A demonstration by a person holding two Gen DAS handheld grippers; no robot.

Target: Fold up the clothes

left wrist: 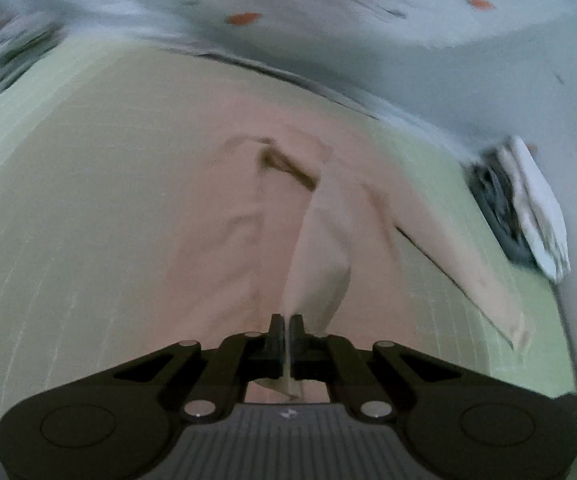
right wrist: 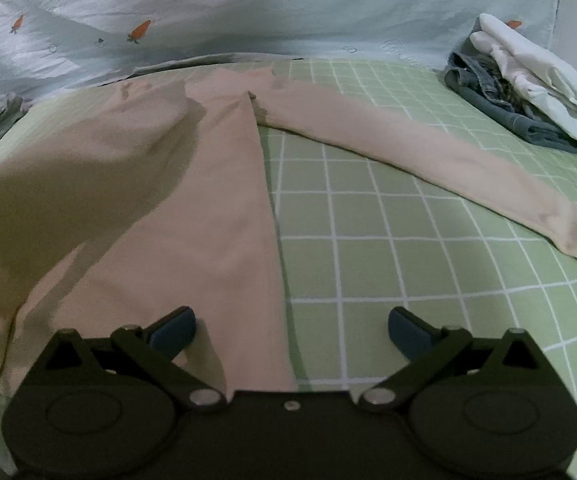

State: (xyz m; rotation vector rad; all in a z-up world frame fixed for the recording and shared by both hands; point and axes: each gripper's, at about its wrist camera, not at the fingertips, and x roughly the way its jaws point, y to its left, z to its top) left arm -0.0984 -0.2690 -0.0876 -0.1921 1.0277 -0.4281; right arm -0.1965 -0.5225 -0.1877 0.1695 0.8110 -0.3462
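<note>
Keep left gripper (left wrist: 287,326) jaws clamped on the lifted pink garment (left wrist: 320,248) edge, carry it across evenly, with right gripper (right wrist: 291,326) jaws open, pinning nothing.

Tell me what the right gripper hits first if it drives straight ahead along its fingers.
Most likely the pink top's right-hand edge: the open right gripper straddles it, with the green checked sheet under the other finger. Height above the fabric is unclear, so contact distance can't be judged.
</note>
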